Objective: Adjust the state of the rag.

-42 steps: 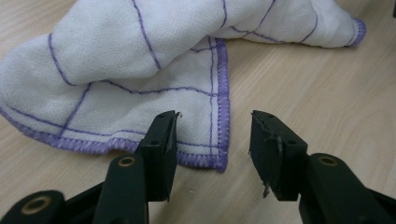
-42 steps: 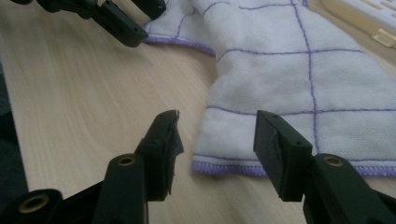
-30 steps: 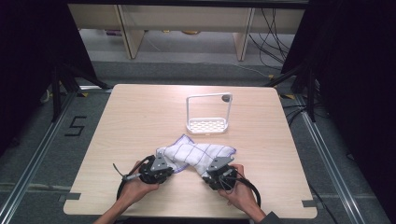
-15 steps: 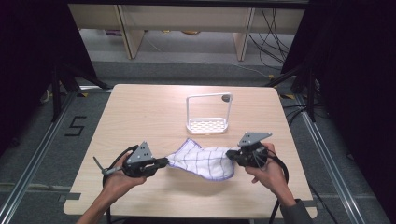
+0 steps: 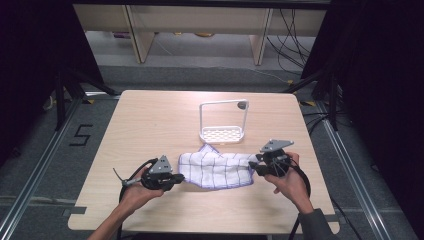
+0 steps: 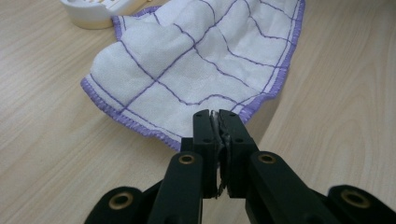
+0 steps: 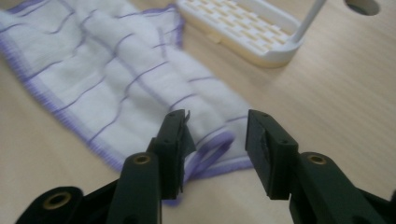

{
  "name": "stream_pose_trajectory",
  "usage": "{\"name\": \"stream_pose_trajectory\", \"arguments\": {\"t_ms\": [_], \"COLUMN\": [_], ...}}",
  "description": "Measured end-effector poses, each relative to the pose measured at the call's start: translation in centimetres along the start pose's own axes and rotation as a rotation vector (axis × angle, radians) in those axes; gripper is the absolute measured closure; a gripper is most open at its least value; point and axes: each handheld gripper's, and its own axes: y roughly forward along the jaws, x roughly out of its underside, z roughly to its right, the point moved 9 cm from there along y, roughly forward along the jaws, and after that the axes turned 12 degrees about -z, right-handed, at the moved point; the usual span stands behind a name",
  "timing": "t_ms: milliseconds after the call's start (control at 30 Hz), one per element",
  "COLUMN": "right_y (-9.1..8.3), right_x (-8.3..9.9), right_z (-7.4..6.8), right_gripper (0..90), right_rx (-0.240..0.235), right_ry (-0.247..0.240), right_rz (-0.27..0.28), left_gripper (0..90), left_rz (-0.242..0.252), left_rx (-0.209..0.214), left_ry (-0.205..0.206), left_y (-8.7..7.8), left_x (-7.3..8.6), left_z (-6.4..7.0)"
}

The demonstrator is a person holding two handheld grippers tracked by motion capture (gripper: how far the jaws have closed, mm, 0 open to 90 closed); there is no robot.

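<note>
The fingers (image 6: 205,135) of the left gripper (image 6: 215,122) are clenched on a corner of the white cloth with purple lines (image 5: 216,170), while the right gripper (image 7: 215,135) has its 2 jaws apart, straddling the cloth's opposite hem without pinching it. The cloth lies spread on the table (image 5: 150,120), just in front of the white rack (image 5: 222,134), 1 corner touching its base. If the left gripper pulls now, the free right end will likely drag and bunch, or the far corner may snag on the rack.
</note>
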Motion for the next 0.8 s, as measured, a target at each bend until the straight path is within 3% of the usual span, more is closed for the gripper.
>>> {"name": "stream_pose_trajectory", "arguments": {"t_ms": [100,133,233,400,467,533,667,733,800], "right_y": [0.0,0.5,1.3,3.6,4.1,4.3,4.8,4.6,3.4], "right_x": [1.0,2.0,2.6,3.8,3.7,3.8,3.8,3.8,3.3], "right_z": [-1.1,-2.0,-2.4,-2.5,-2.3,-2.3,-2.0,-2.1,-2.2], "right_gripper": [62.5,64.1,65.2,65.9,66.9,70.5,85.8,87.1,87.4], "right_rx": [-0.034,-0.068,-0.075,-0.060,-0.047,-0.057,-0.059,-0.057,-0.043], "right_ry": [-0.028,-0.022,-0.021,-0.017,-0.005,0.010,-0.023,-0.046,-0.055], "right_rz": [-0.009,-0.039,-0.054,-0.137,-0.125,-0.141,-0.151,-0.162,-0.119], "left_gripper": [85.7,85.7,85.6,85.4,85.3,85.4,85.4,85.5,85.7], "left_rz": [-0.008,-0.009,0.000,0.003,-0.015,-0.014,0.007,0.009,0.032], "left_rx": [0.005,0.003,0.004,0.013,0.014,0.013,0.022,0.023,0.029], "left_ry": [0.011,0.012,-0.004,-0.005,0.014,0.008,-0.010,0.001,-0.009], "left_y": [0.0,0.0,0.1,0.4,0.4,0.5,0.6,0.3,-0.1], "left_x": [0.1,0.1,0.0,0.1,0.3,0.3,0.1,0.0,-0.3], "left_z": [0.1,0.1,0.3,0.4,0.4,0.4,0.7,0.7,1.0]}}
